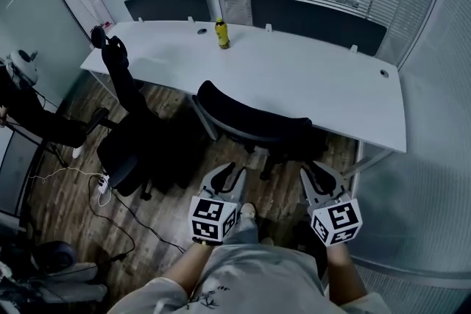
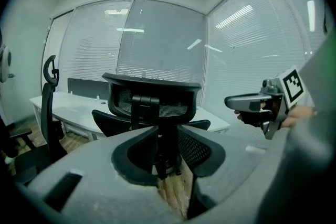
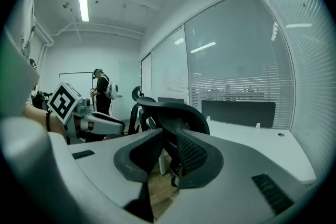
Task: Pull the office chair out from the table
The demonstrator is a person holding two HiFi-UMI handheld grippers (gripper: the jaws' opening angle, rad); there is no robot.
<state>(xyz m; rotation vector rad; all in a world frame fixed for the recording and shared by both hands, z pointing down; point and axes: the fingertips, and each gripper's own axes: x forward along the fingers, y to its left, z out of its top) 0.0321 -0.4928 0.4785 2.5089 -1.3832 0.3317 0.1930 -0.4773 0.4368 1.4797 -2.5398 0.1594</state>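
Observation:
The black mesh office chair (image 1: pixel 250 118) stands in front of the white table (image 1: pixel 316 84), its back toward me and its seat near the table's edge. My left gripper (image 1: pixel 225 177) and right gripper (image 1: pixel 318 177) hover side by side just short of the chair's back, touching nothing. In the left gripper view the chair (image 2: pixel 152 94) shows through the narrow gap of the left gripper (image 2: pixel 167 157), with the right gripper (image 2: pixel 247 102) off to the side. The right gripper (image 3: pixel 165 160) likewise frames the chair (image 3: pixel 173 113) through a small gap, empty, with the left gripper (image 3: pixel 105 124) beside it.
A second black chair (image 1: pixel 121 136) with a headrest stands to the left. A yellow bottle (image 1: pixel 221 34) sits on the table. A power strip and cables (image 1: pixel 101 184) lie on the wooden floor. Glass walls with blinds close in the back and right. A person (image 3: pixel 102 92) stands far left.

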